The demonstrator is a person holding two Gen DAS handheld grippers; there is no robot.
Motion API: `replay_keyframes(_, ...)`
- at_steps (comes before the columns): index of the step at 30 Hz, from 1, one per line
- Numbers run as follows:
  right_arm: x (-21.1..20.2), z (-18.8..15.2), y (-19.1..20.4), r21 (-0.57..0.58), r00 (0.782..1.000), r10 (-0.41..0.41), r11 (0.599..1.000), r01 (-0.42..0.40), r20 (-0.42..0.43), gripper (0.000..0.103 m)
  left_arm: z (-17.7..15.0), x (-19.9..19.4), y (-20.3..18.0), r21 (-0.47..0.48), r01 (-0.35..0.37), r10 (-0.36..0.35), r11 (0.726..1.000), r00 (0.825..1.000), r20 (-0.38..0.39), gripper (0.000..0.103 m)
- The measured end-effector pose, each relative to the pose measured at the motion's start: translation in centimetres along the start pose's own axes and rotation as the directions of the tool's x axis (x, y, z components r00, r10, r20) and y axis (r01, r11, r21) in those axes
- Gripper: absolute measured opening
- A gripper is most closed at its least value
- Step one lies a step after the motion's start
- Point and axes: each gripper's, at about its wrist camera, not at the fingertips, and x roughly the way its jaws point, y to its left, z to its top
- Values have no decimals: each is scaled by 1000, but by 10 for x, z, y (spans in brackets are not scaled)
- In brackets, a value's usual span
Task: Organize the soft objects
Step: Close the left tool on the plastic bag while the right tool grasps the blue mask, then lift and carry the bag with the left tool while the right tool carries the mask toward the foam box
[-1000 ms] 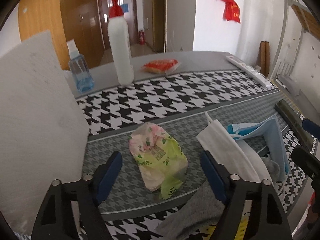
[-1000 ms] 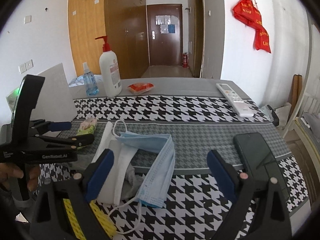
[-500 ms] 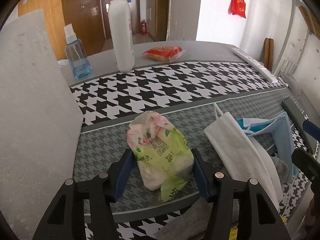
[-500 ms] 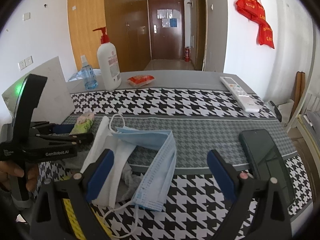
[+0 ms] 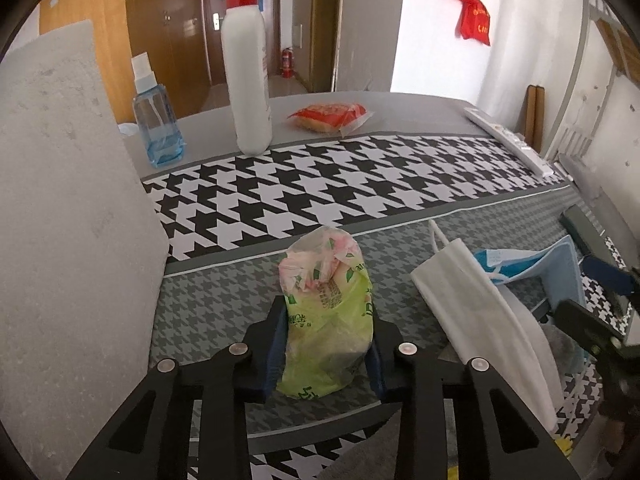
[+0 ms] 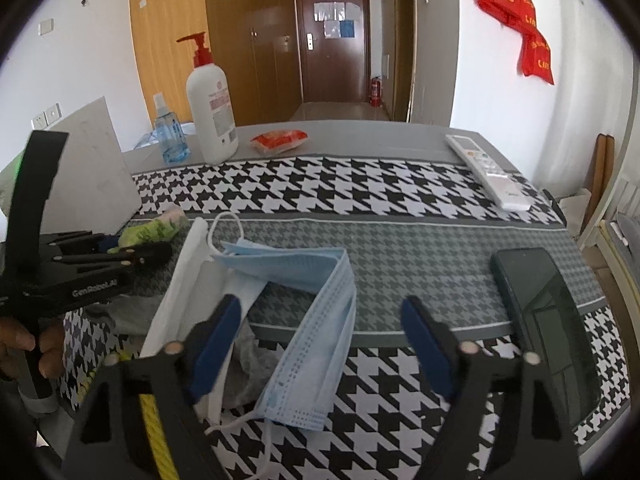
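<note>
Left hand-held gripper (image 5: 329,350) has just been closing & its pads now pinch the green-pink tissue pack (image 5: 326,312), which sits on the grey houndstooth band of the table (image 5: 360,176) w/ nothing visibly sorted yet, so I'd judge the task barely begun. To its right the white mask (image 6: 182,280), blue surgical mask (image 6: 316,320) & a grey cloth (image 6: 244,364) lie heaped together; right hand-held gripper (image 6: 320,340) has been narrowing but stands spread over the blue mask, pads not touching it.
</note>
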Motion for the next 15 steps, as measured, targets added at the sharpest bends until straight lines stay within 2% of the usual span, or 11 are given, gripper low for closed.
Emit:
replay_keyframes(1,2,0,0,3,1000,0,1000,0,-8,70,-1,-1,0,0,4,-4,1000,1000,5,36)
replay_keyframes(4,8,0,-3,13,999,-9,1000,9,-34,53,-1,-7,-1,9,16,-17,1000,1000,26,36)
replay_keyframes(7,11,0,-5,21,999,-11,1000,12,-52,46,-1,-10,-3,23,21,-22,1000,999,45,36)
replay_keyframes(9,12,0,-5,20,998,-27,999,28,-60,32,-1,-12,-3,30,26,-28,999,998,53,36)
replay_keyframes(10,12,-1,-5,22,997,-34,999,36,-64,30,-1,-13,-4,32,32,-33,999,998,57,36)
replay_keyframes(12,12,-1,-6,25,996,-49,998,51,-70,18,-1,-16,-5,39,40,-43,998,997,65,36)
replay_keyframes(15,10,-3,-7,33,995,-65,997,68,-72,9,-1,-22,-7,51,47,-51,998,995,84,36)
